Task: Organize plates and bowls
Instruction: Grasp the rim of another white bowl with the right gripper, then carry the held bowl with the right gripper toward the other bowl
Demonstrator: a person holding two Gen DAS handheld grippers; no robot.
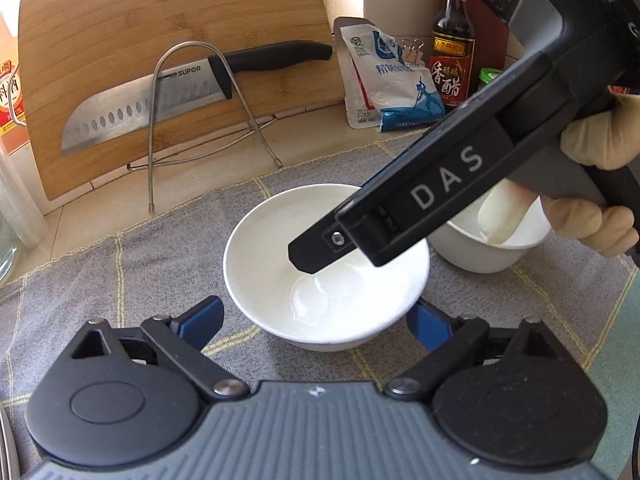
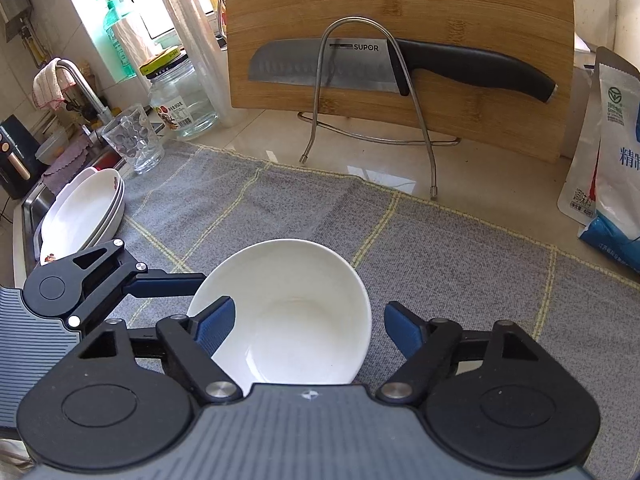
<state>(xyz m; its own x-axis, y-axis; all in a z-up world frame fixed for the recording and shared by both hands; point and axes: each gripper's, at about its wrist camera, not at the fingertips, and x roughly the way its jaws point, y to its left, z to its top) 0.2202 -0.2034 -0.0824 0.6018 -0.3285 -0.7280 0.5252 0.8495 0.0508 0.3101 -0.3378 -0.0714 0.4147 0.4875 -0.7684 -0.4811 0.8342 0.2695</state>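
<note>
Left gripper [image 1: 314,304]: jaws apart, straddling a white bowl [image 1: 326,268]. The left blue pad [image 1: 200,316] stands clear of the wall. The right pad [image 1: 426,322] sits just beside the wall; contact cannot be told from this angle.

Right gripper [image 2: 309,306]: jaws apart, not clamped. In the right wrist view one pad [image 2: 216,320] lies over the bowl's near-left rim and the other pad [image 2: 404,328] stands just outside the right rim with a sliver of cloth showing between. The left wrist view shows one finger tip reaching down inside the bowl.

The bowl sits upright on a grey checked cloth [image 1: 120,272], centre of the mat.

A gloved hand [image 1: 592,140] holds the right gripper's handle. Behind it is a second white bowl [image 1: 472,256], also on the cloth.

Stack of white plates [image 2: 80,208] at the cloth's far-left edge, beside the sink [image 2: 30,204].

Back: a bamboo cutting board [image 1: 160,40] and SUPOR knife [image 1: 160,100] in a wire rack [image 1: 192,92].
</note>
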